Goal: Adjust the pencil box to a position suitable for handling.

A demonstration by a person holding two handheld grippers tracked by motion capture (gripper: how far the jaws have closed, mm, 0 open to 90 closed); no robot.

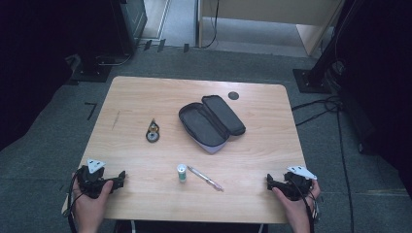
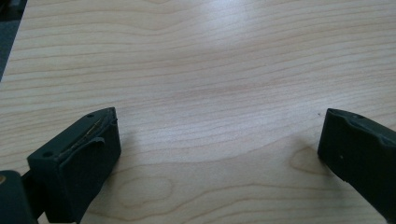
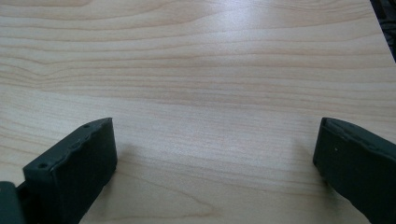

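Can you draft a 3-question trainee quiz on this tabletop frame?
1. True or false: the pencil case lies open.
2. What lies right beside the small green-banded tube? A) pen B) black disc C) case
3. How do the jaws of the left gripper and right gripper stand?

Key: 1 true. 2 A, the pen. 3 Both open, nothing between them, resting near the front edge of the table.
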